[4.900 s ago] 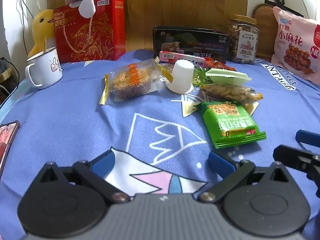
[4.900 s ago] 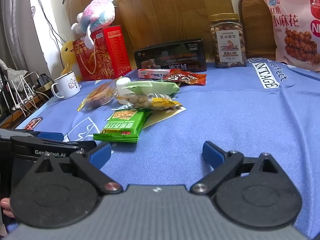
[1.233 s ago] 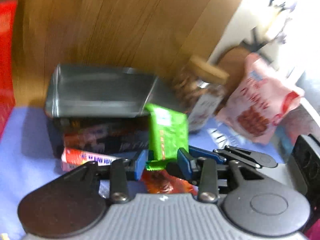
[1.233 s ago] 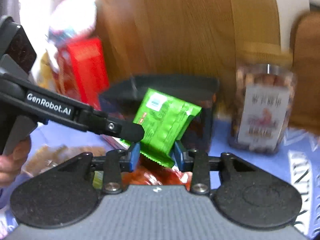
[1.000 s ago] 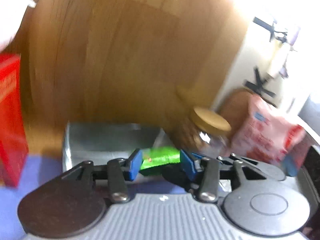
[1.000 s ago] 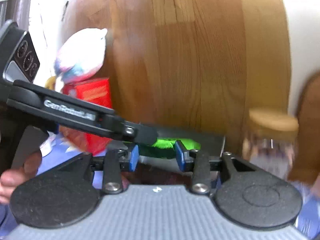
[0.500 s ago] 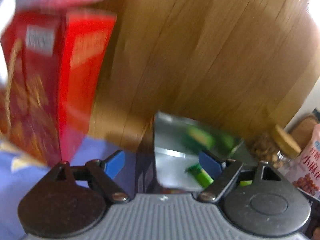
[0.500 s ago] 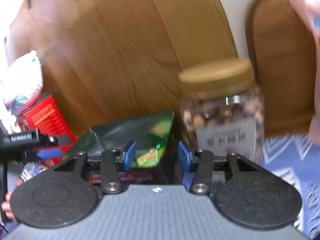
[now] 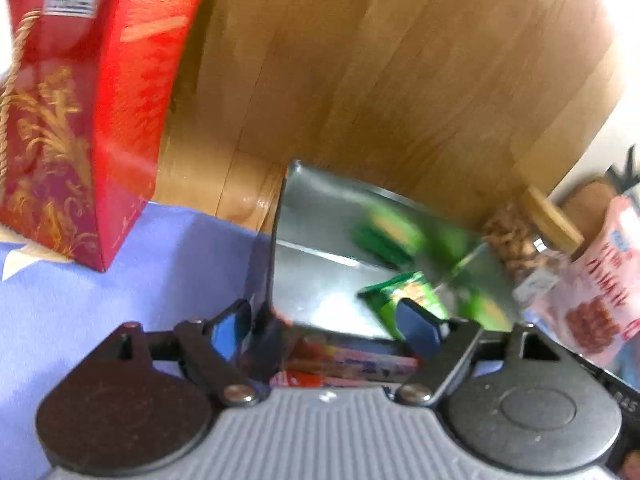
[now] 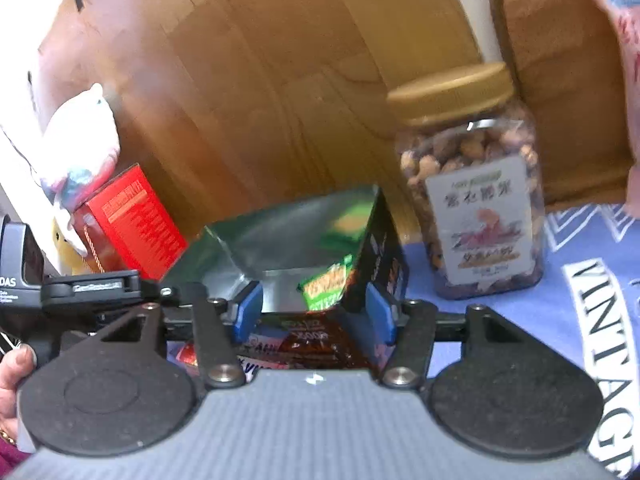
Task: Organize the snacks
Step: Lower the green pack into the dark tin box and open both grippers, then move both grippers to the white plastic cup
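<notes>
Wood panelling (image 9: 360, 80) fills the background ahead of both claws, with a blue cloth (image 9: 120, 272) covering the surface below.

Ordered by size, you have:
- A red box (image 9: 80, 112), well to the left of the left claw (image 9: 326, 326).
- A pink bag (image 9: 600, 276), at the far right of the left view.
- A nut jar (image 10: 476, 208), just right of the right claw (image 10: 314, 306) and beyond it.
- An open box (image 10: 296, 240) with a shiny lining, directly ahead of both claws. Its near wall sits between the fingers in both views.
- A green packet (image 10: 326, 284), inside the open box, ahead of the right claw and toward its right finger. From the left view the green packet (image 9: 404, 296) lies just past the right fingertip.

Claw state: both claws stand apart and hold nothing. The left claw spreads wide; the right claw spreads less.

Task progress, as a judgement: one snack is stowed, since the packet rests in the box clear of both claws. A red-and-white packet (image 9: 344, 368) shows low between the left fingers, in front of the box, so you likely have more to put away. Other loose snacks are not in view, and you cannot count what remains.
</notes>
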Tool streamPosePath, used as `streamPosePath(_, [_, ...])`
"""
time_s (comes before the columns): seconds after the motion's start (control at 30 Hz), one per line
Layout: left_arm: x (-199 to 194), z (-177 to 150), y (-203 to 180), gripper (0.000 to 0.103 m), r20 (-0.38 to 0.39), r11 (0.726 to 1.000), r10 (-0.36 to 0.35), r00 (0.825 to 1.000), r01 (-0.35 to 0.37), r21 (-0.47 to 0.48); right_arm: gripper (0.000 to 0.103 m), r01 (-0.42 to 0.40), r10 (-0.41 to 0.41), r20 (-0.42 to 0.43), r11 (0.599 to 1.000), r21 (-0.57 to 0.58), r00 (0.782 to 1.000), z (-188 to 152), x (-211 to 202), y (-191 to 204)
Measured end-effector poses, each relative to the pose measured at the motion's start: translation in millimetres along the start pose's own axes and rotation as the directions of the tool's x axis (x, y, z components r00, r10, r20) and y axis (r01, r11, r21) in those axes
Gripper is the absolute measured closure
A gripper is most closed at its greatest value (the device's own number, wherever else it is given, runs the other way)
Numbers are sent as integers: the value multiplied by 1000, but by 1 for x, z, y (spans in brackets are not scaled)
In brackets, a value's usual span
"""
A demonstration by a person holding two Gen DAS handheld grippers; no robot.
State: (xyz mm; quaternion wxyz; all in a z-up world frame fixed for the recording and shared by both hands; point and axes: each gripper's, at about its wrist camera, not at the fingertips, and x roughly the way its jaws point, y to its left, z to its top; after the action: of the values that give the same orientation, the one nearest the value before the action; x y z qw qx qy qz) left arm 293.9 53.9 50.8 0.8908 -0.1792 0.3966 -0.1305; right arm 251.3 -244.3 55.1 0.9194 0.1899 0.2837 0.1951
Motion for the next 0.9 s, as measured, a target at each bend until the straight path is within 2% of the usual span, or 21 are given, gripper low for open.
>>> streamPosePath(0.07, [-23, -4, 6, 16, 41, 1000, -16, 999, 16, -11, 43, 14, -15, 64, 1000, 6, 998, -1, -20, -4])
streamPosePath(0.13, [-47, -11, 8, 17, 79, 999, -45, 996, 46, -2, 43, -25, 24, 66, 1000, 15, 998, -8, -38, -7])
streamPosePath(0.27, [-95, -48, -1, 18, 92, 984, -167, 982, 161, 74, 43, -111, 111, -37, 994, -16, 993, -45, -64, 6])
streamPosePath(0.33, [-116, -73, -6, 18, 106, 976, -194, 975, 182, 118, 43, -148, 143, -87, 987, -59, 986, -65, -72, 19])
streamPosePath(0.4, [-129, -90, -4, 18, 123, 979, -174, 977, 159, 124, 43, -159, 146, -112, 980, -119, 983, -79, -76, 34])
streamPosePath(0.47, [-140, -102, 8, 18, 148, 989, -131, 980, 118, 92, 43, -161, 139, -107, 957, -240, 985, -86, -78, 60])
streamPosePath(0.6, [-152, -110, 46, 18, 171, 997, -33, 985, 43, -56, 43, -185, 152, -108, 883, -432, 982, -93, -67, 107])
streamPosePath(0.67, [-156, -114, 65, 19, 160, 988, -50, 986, 73, -137, 43, -189, 136, -144, 863, -469, 980, -94, -46, 121])
streamPosePath(0.73, [-158, -120, 74, 19, 155, 980, -78, 985, 105, -170, 46, -164, 86, -174, 844, -511, 981, -98, -21, 129])
streamPosePath(0.77, [-158, -124, 75, 19, 152, 979, -86, 985, 111, -170, 62, -137, 49, -174, 831, -540, 984, -102, -10, 131])
streamPosePath(0.8, [-159, -127, 75, 19, 148, 979, -94, 985, 119, -164, 70, -148, 49, -191, 825, -546, 980, -105, -4, 130])
streamPosePath(0.9, [-159, -138, 71, 19, 113, 976, -156, 981, 170, -138, 71, -174, 80, -200, 844, -507, 976, -106, -13, 124])
